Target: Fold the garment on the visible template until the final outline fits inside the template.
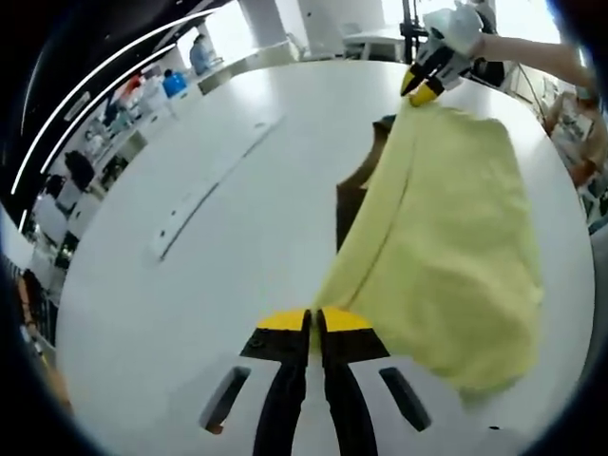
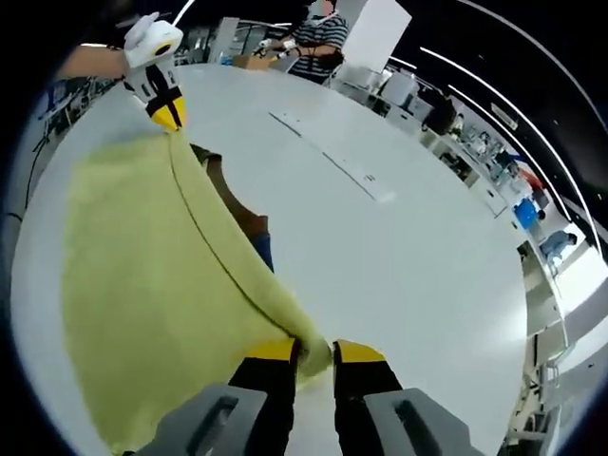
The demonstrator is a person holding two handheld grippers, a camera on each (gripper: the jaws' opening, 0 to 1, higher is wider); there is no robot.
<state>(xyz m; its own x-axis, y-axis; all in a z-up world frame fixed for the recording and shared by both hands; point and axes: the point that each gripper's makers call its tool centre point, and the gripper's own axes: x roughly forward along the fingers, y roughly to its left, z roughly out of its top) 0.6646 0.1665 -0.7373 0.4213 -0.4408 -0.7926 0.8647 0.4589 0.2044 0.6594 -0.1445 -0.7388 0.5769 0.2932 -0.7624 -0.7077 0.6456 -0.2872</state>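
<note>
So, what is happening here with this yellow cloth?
A person holds two tongs and is folding a yellow garment on a white table. The left tongs pinch one corner of its raised edge, and the right tongs pinch the other. A brown template shows underneath. The fold is not yet finished.

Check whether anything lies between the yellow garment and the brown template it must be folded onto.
Nothing visible does. Both grippers, left and right, already pinch one edge of the yellow garment, and the brown template lies directly under it, partly showing on the bare white table.
</note>
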